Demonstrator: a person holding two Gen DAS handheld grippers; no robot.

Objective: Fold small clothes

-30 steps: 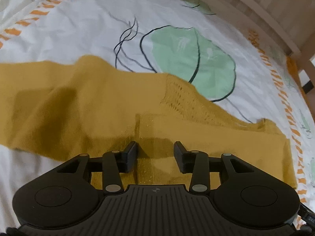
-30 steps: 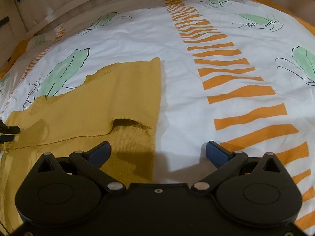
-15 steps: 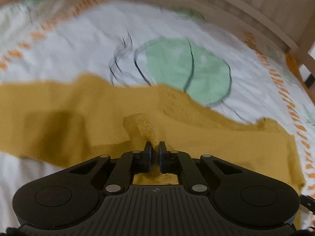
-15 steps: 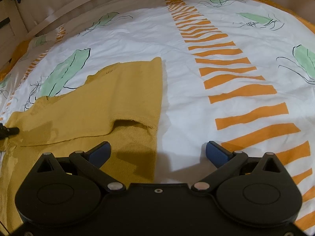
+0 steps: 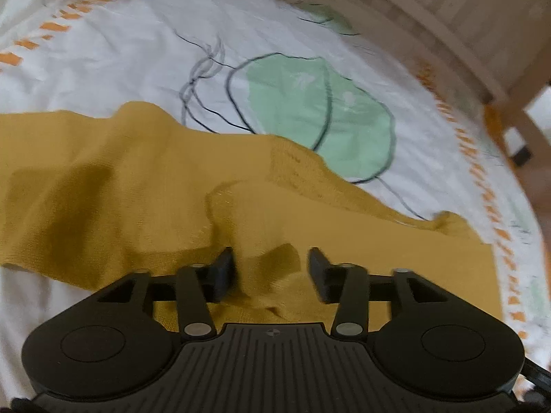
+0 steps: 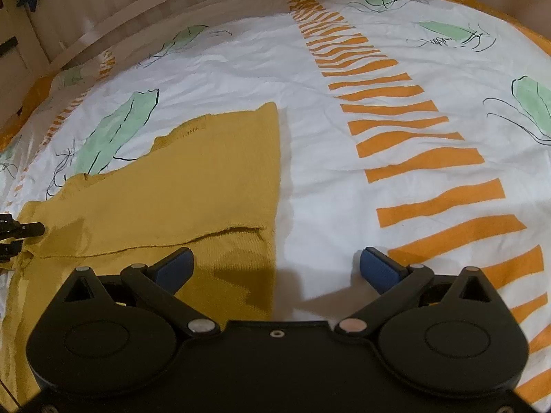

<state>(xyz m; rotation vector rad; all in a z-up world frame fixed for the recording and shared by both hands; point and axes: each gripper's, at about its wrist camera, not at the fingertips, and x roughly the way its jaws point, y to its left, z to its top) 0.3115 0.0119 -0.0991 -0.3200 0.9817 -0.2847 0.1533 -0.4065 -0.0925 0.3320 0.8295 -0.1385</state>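
While the mustard-yellow knitted garment (image 5: 137,189) lies flat across the middle and lower left of the left wrist view, on the white printed bedsheet (image 5: 137,62), the left gripper (image 5: 272,268) stands with its jaws apart over a raised wrinkle and holds nothing. To fold well, it should take the loose edge fully between both pads. The right gripper (image 6: 275,268) is wide open at the garment's right border, and it could press there so the cloth does not slide.

No text, label, brand or number can be read anywhere: the mustard-yellow knitted garment (image 5: 144,186) and the white leaf-printed bed sheet (image 6: 310,69) carry only patterns.
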